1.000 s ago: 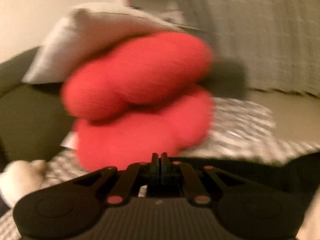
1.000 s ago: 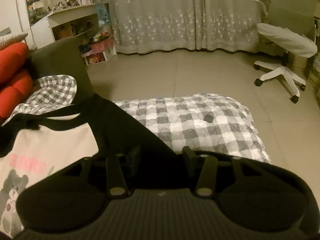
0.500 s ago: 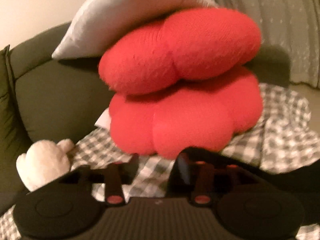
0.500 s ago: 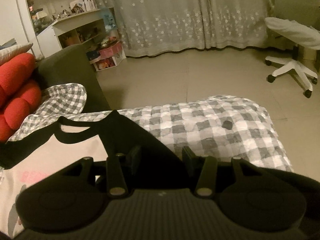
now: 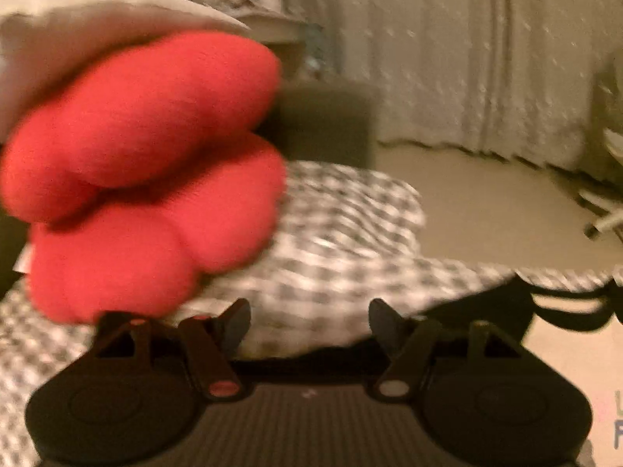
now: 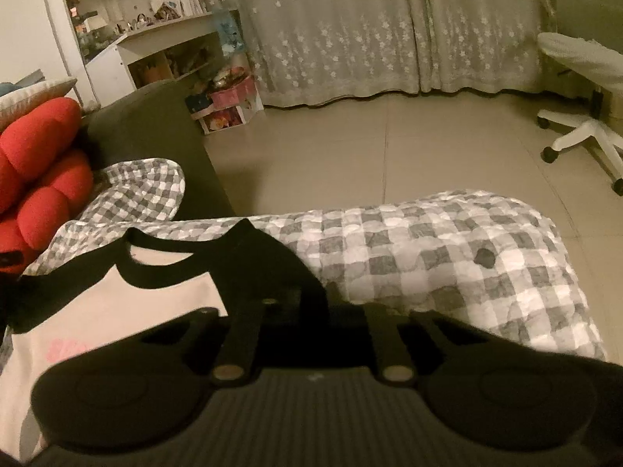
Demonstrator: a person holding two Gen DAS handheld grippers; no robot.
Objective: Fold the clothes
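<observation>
The left gripper [image 5: 309, 321] was pinched shut a second ago, stood partly open half a second ago, and now has its fingers [image 5: 233, 325] spread wide with nothing between them; its view is smeared with motion blur, so it has probably just let go of the garment and is swinging away; I judge one placement or fold step finished and a fresh grasp due next. The right gripper [image 6: 313, 307] has barely moved; its fingers [image 6: 253, 325] stand apart directly over the dark sleeve of the T-shirt [image 6: 113, 303], but dark on dark hides whether any cloth is caught, so I cannot tell. The one T-shirt, cream with black collar and sleeves and a pink print, lies flat on the checked quilt [image 6: 447, 249], to the left of the right fingers and to the right of the left fingers. Ahead of the left fingers and to their left are two red cushions [image 5: 148, 163], stacked, with one pale pillow [image 5: 78, 23] on top; far ahead of the right fingers, to their right, stands one white office chair [image 6: 584, 116].
</observation>
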